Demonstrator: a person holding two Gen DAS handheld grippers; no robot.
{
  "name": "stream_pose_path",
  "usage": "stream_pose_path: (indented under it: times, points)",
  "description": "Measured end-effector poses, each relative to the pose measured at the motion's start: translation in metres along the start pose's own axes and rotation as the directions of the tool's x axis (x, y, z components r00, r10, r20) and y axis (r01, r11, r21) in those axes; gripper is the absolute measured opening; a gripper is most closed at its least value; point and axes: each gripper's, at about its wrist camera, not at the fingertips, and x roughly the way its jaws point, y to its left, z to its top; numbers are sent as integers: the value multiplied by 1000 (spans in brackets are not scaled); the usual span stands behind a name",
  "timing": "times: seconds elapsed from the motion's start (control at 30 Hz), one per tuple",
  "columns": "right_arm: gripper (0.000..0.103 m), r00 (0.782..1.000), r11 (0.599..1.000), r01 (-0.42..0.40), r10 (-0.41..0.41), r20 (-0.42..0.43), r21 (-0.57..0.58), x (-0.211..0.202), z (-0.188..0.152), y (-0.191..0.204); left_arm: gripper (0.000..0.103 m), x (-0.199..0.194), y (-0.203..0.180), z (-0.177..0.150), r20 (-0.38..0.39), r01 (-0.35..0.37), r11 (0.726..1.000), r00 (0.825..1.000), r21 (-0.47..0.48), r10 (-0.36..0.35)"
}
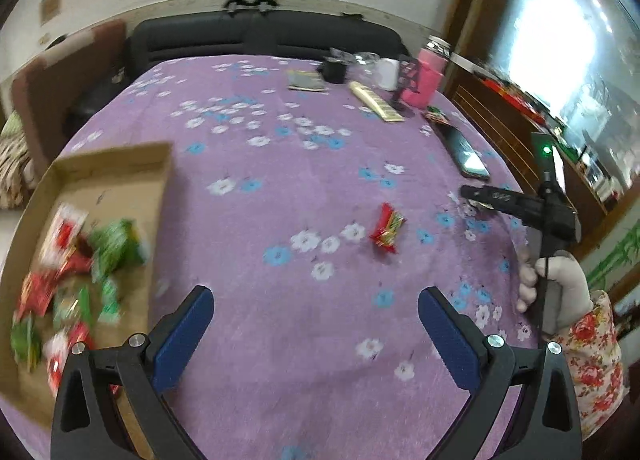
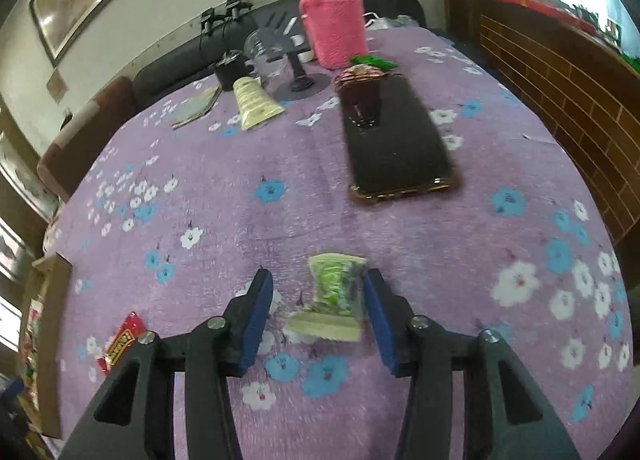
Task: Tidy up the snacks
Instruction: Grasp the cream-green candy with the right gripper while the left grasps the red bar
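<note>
A cardboard box [image 1: 120, 164] at the left holds several red and green snack packets [image 1: 72, 272]. A red snack packet [image 1: 386, 228] lies on the purple flowered tablecloth; it also shows in the right wrist view [image 2: 122, 342]. My left gripper [image 1: 316, 300] is open and empty, low over the cloth beside the box. My right gripper [image 2: 318, 288] is open, its jaws on either side of a green-and-clear snack packet [image 2: 334, 296] lying on the cloth, the right pad close to it. The right gripper also shows in the left wrist view [image 1: 472, 192].
A phone [image 2: 394, 140] lies ahead of the right gripper. Behind it stand a pink-sleeved jar [image 2: 334, 12], a phone stand [image 2: 300, 82], a cream tube [image 2: 256, 100], a black cup [image 2: 230, 70], a glass [image 2: 264, 50], a booklet [image 2: 198, 106]. The table edge and a wooden rail [image 2: 560, 72] are at the right.
</note>
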Motion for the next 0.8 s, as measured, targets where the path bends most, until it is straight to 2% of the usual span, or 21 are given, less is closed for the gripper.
stream_pose_path:
  times: [0.07, 0.17, 0.33, 0.5, 0.53, 0.6, 0.63, 0.67, 0.8]
  points:
    - [31, 1000, 1000, 13, -13, 7, -17, 3, -1, 2, 103, 17, -12, 12, -6, 13, 999, 1000, 44, -12]
    - [31, 1000, 1000, -16, 16, 11, -5, 2, -2, -1, 100, 46, -31, 25, -30, 14, 993, 999, 118, -11]
    - [31, 997, 998, -64, 62, 42, 30, -8, -3, -10, 77, 96, -60, 35, -120, 69, 973, 992, 219, -44]
    - [31, 994, 994, -99, 96, 56, 46, -14, -3, -12, 76, 122, -79, 37, -124, 58, 951, 992, 304, -21]
    - [31, 993, 994, -103, 101, 58, 43, -15, -3, -11, 71, 128, -81, 38, -130, 54, 949, 991, 309, -14]
    - [31, 993, 994, -107, 105, 59, 37, -16, -3, -10, 51, 132, -82, 38, -132, 57, 947, 991, 316, -15]
    - [31, 993, 994, -106, 104, 62, 33, -16, -4, -9, 30, 131, -81, 39, -133, 58, 949, 991, 311, -17]
    - [31, 993, 994, -104, 102, 63, 31, -17, -4, -8, 18, 131, -80, 40, -133, 60, 952, 991, 302, -21]
    - [31, 992, 993, -110, 107, 72, 32, -18, -4, -8, 19, 124, -71, 41, -117, 60, 964, 993, 258, -30]
